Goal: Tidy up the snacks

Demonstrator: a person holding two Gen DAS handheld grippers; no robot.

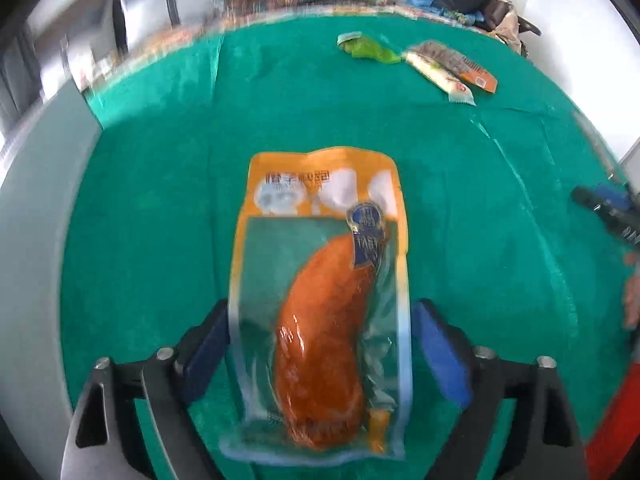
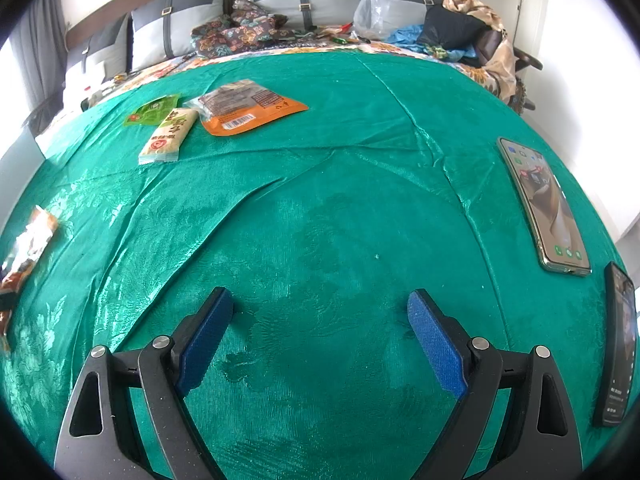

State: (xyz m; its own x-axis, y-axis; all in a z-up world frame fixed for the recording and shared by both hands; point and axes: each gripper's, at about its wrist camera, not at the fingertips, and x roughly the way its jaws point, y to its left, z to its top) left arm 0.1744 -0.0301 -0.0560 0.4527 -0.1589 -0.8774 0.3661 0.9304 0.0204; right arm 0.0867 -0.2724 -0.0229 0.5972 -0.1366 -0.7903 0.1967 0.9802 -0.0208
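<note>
The left gripper [image 1: 320, 354] hangs over the green satin cloth [image 1: 480, 240] with its jaws spread wide, and the orange-bordered clear plastic packet holding an orange sausage-shaped snack [image 1: 320, 300] lies lengthwise between them, its near half flanked by the blue pads [image 1: 440, 356] on either side. The packet's edges sit just beside the pads, and whether the left one brushes the film cannot be told through the blur. No earlier frame is given, so whether this is a pickup or a release is a judgement; either way the packet is not clamped. If a grasp is intended, the jaws should close squarely across the packet's width so they catch the firm snack body and not the slippery film margin alone, which would likely buckle or slide. The other snacks, a green pouch [image 2: 154, 110], a pale cream bar wrapper [image 2: 168, 136] and an orange-and-clear flat pouch [image 2: 248, 108], lie clustered at the far left in the right wrist view, well apart from the packet, which seems the place to group it. The right gripper [image 2: 320, 338] hovers over bare cloth, jaws wide and holding nothing, near two phones [image 2: 544, 204] at the right edge.
</note>
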